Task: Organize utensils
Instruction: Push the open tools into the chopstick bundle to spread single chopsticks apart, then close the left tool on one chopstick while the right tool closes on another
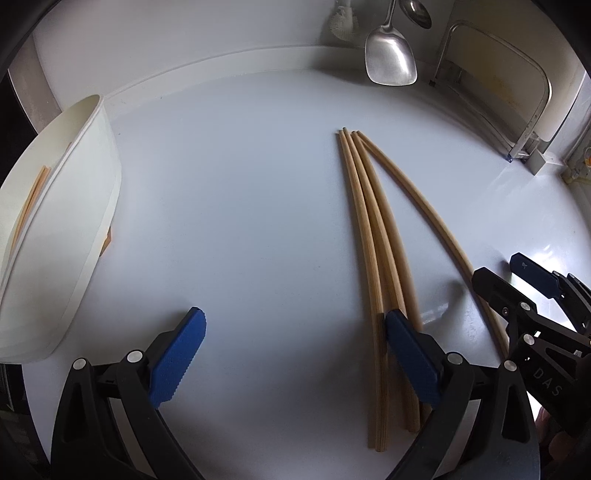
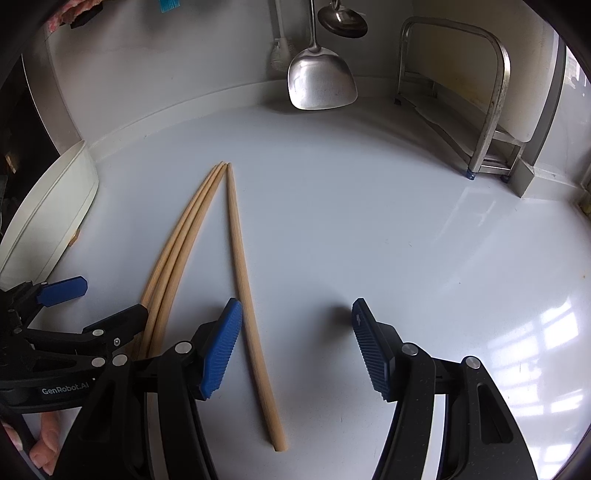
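Note:
Several long wooden chopsticks [image 1: 373, 229] lie on the white counter, tips together at the far end. Three lie side by side [image 2: 177, 251]; a single chopstick [image 2: 245, 288] lies apart to their right. My left gripper [image 1: 295, 350] is open and empty, its right finger [image 1: 412, 354] over the bundle's near ends. My right gripper [image 2: 295, 347] is open and empty, with the single chopstick lying just inside its left finger [image 2: 221, 350]. A white oval container [image 1: 55, 229] at the left holds chopsticks [image 1: 33, 199]; it also shows in the right wrist view [image 2: 48, 210].
A steel spatula [image 2: 321, 81] and a ladle [image 2: 341, 20] hang against the back wall. A metal rack [image 2: 480, 110] stands at the back right. The two grippers are close side by side, the right gripper [image 1: 532, 295] showing in the left wrist view.

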A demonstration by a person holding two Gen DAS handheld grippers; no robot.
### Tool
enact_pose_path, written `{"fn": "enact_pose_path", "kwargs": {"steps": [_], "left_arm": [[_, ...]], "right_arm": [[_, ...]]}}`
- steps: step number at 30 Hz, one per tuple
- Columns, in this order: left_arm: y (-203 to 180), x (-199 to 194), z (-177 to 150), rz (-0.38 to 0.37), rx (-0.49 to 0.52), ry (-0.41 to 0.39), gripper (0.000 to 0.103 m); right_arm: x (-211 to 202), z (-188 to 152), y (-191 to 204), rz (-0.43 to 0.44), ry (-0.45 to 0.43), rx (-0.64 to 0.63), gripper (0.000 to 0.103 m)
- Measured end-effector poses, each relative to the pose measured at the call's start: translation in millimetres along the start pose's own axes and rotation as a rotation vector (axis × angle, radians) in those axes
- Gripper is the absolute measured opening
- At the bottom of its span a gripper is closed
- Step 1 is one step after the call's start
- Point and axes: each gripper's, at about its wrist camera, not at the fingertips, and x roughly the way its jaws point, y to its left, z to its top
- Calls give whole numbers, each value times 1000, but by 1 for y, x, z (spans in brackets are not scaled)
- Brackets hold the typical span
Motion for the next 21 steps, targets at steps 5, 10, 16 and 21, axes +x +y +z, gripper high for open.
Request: {"fn": "enact_pose_path", "kwargs": {"steps": [5, 10, 16, 21], "left_arm": [[10, -3, 0, 49, -27, -11, 97], [11, -2, 7, 67, -14, -23, 97], [10, 3, 16, 79, -12, -30, 97], [11, 8, 21, 42, -65, -53, 86]], "right_arm": [[2, 2, 3, -6, 0, -28, 59], [7, 6, 13, -26, 0, -79, 59], [12, 10, 24, -11, -8, -125, 59], [14, 12, 28, 13, -15, -153, 54]]}}
